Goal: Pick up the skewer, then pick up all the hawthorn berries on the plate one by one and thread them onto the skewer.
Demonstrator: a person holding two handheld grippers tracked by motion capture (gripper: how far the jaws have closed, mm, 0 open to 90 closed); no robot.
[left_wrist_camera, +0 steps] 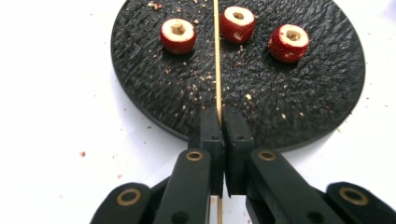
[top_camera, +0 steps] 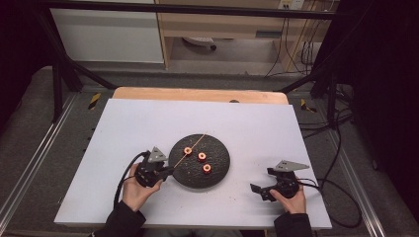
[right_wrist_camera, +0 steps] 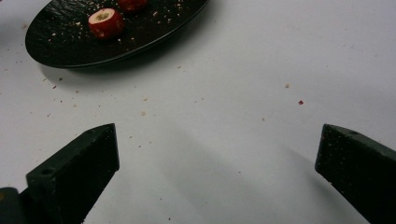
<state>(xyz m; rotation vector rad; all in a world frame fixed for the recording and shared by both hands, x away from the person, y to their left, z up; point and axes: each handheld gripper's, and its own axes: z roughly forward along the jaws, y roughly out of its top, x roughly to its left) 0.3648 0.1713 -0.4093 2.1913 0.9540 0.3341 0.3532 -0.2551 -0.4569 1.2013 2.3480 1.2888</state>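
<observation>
Black jaws of the left gripper (left_wrist_camera: 223, 123) are pressed together on a thin skewer (left_wrist_camera: 217, 56) — the stick runs straight out from between them, across the plate (left_wrist_camera: 140, 93). It passes between two of the three cored red fruits (left_wrist_camera: 178, 35) on the plate (each shows a pale hollow centre); whether it touches either one I cannot tell. Crumbs are scattered over the plate and the white table (top_camera: 247, 128) around it. From the high view, the left gripper (top_camera: 165, 170) sits at the plate's left edge, while the right gripper (top_camera: 259, 190) rests well apart on the table to the right — its jaws spread wide, nothing between them.
</observation>
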